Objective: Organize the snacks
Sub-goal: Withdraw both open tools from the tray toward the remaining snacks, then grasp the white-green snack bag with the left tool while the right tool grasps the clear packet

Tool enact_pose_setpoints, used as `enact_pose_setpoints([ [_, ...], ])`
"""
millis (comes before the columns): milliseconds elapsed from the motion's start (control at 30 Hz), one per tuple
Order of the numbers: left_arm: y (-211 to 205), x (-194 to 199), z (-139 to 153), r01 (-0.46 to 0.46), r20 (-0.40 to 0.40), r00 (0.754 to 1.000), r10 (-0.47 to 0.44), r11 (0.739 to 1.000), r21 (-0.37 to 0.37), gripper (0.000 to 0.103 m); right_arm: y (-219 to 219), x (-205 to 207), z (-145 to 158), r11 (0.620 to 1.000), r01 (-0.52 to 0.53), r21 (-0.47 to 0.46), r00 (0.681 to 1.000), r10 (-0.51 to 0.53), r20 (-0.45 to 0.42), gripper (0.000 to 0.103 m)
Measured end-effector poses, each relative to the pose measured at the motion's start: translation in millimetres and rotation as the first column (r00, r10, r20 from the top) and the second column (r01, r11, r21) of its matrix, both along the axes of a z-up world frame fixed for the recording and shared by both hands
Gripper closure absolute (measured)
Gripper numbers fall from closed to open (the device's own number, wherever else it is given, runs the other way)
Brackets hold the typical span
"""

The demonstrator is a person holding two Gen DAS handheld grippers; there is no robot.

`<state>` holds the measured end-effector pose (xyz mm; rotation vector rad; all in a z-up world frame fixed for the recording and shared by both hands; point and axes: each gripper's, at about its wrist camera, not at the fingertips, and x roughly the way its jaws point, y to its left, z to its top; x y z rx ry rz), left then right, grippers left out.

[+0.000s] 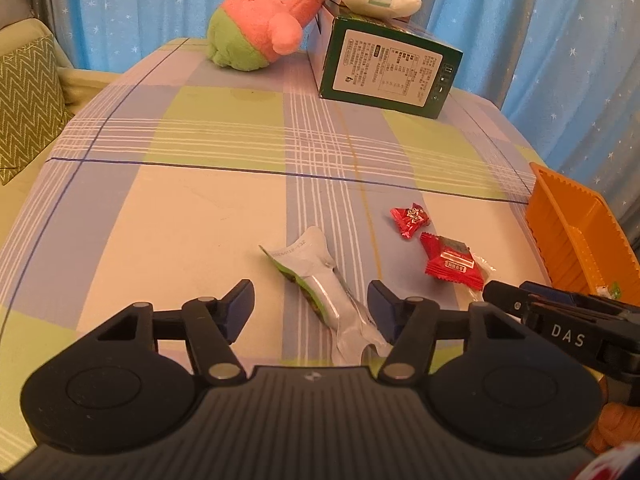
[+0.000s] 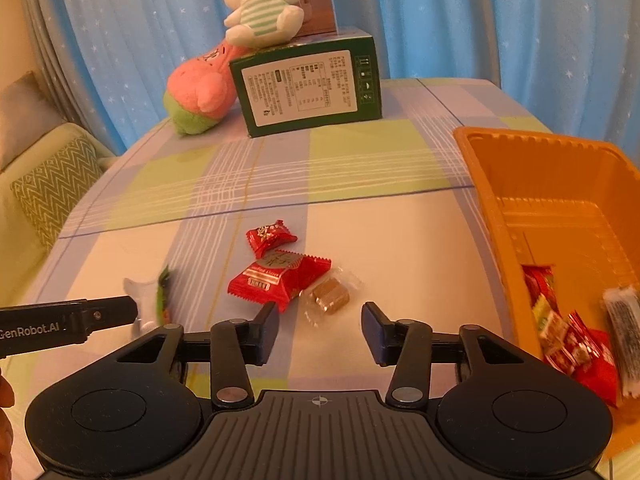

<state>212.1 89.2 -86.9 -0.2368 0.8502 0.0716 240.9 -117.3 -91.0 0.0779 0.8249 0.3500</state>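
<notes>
Snacks: four loose pieces lie on the plaid tablecloth [image 1: 180,208], well apart from the toys at the far edge; several more wrapped pieces already sit in the orange plastic bin [image 2: 500,184], so I judge the sorting partly done.
Silver-and-green foil pouch [image 1: 320,280]: lies flat at 12 o'clock from the left gripper [image 1: 311,304], between its spread, empty fingers; its near clear end reaches back towards the gripper body. The straddling stance suits a pinch across the pouch's narrow width.
Small red candy wrapper [image 2: 270,238]: at 11 o'clock from the right gripper [image 2: 320,330], farther out on the cloth.
Larger red crinkled packet [image 2: 280,280]: just beyond the right gripper's left finger, touching or nearly touching the small red one.
Brown sweet in clear wrapper [image 2: 330,296]: just beside the large packet, at 12 o'clock and nearest the right gripper's gap.
Right gripper: fingers released and holding nothing, low over the cloth; probably lined up for the brown sweet.
Bin position: at 2 o'clock from the right gripper, close by, which keeps each carry short.
Background: a green printed carton [image 1: 384,72] carries a white striped plush [image 2: 260,4], with a pink-and-green star plush [image 1: 264,28] leaning beside it.
</notes>
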Motion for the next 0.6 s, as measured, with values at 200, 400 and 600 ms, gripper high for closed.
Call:
enact_pose_setpoints([
  [200,3.5,10.0,-10.5,0.005,0.004,1.000,-0.005,1.000,-0.011,0.044,10.4,15.3,-13.2,1.000,0.013,-0.028,1.000,-0.013,0.005,0.059],
  [400,5.7,11.4,-14.5,0.014,0.010,1.000,-0.014,1.000,-0.020,0.044,12.2,27.9,-20.2,0.999,0.035,-0.033,0.999,-0.034,0.030,0.059],
  [600,6.9,10.8,-17.2,0.013,0.014,1.000,-0.013,0.999,-0.034,0.044,18.0,27.8,-20.6,0.998,-0.057,-0.010,0.998,0.057,0.039,0.059],
])
